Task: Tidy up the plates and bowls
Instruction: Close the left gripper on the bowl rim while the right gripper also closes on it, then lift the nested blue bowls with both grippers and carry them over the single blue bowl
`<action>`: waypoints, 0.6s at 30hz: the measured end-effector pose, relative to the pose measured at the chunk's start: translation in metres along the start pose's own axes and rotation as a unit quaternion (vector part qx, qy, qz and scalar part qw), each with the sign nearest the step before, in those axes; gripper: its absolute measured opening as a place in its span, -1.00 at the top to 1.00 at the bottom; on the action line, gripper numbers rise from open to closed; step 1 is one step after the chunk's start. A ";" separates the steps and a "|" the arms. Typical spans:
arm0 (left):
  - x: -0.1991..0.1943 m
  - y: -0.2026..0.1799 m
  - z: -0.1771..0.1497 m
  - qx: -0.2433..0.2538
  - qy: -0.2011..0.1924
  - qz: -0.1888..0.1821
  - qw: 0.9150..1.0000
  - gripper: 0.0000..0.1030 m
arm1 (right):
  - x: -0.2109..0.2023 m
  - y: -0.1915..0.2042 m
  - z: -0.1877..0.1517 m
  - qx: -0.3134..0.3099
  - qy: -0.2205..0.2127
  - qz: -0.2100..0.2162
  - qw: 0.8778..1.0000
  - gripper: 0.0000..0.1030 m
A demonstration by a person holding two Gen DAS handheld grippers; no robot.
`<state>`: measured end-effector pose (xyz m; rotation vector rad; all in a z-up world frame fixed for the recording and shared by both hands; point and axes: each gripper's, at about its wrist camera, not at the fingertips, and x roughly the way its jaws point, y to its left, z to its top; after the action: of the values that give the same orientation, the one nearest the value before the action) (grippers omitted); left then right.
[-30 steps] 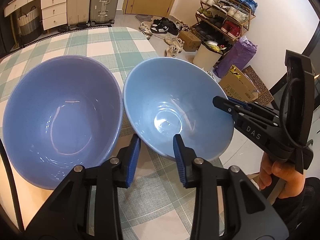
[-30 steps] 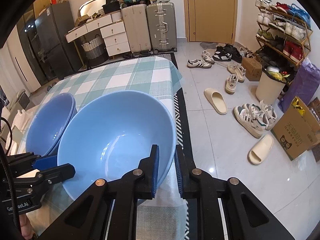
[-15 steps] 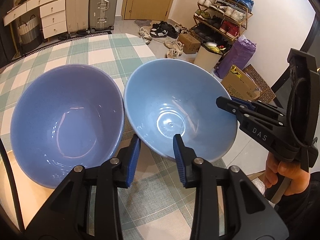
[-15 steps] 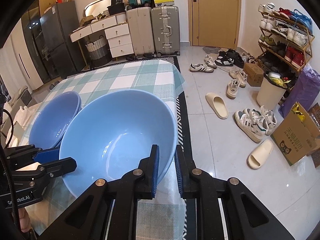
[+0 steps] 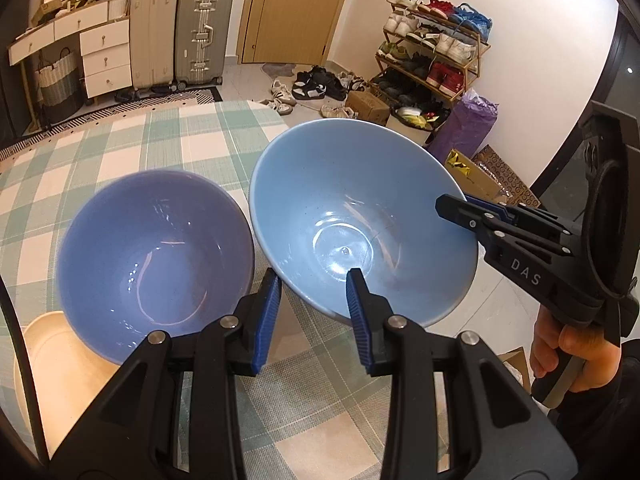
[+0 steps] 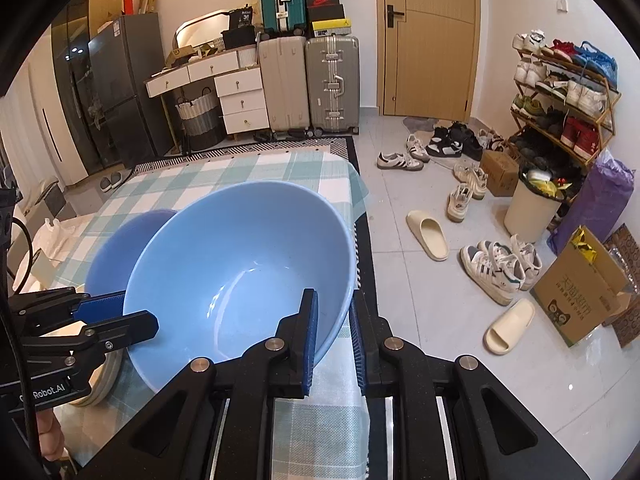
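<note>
Checked tablecloth (image 5: 168, 140), right tool (image 6: 334, 332) clamped on light-blue bowl (image 6: 240, 268) rim, left tool (image 5: 314, 312) apart beside it

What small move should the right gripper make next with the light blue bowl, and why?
Probably carry the light blue ceramic bowl, clamped at its rim by the right gripper and tilted off the checked tablecloth, leftward over the darker blue bowl to nest it; the open left gripper holds nothing.

A lived-in home entryway is shown: a loaded shoe rack (image 6: 564, 92), shoes scattered by a wooden door (image 6: 430, 36), suitcases (image 6: 310, 84), a fridge (image 6: 108, 92), and a table with a checked cloth (image 5: 168, 140).
</note>
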<state>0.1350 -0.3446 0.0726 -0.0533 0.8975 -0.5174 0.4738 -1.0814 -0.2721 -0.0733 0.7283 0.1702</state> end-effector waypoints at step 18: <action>-0.098 0.014 0.002 -0.001 -0.057 0.010 0.998 0.41 | -0.061 0.051 0.027 -0.031 -0.047 0.009 0.998 0.67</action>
<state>0.0919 -0.2883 0.1422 -0.0742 0.7868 -0.4911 0.4379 -1.0355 -0.2116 -0.1163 0.6307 0.2119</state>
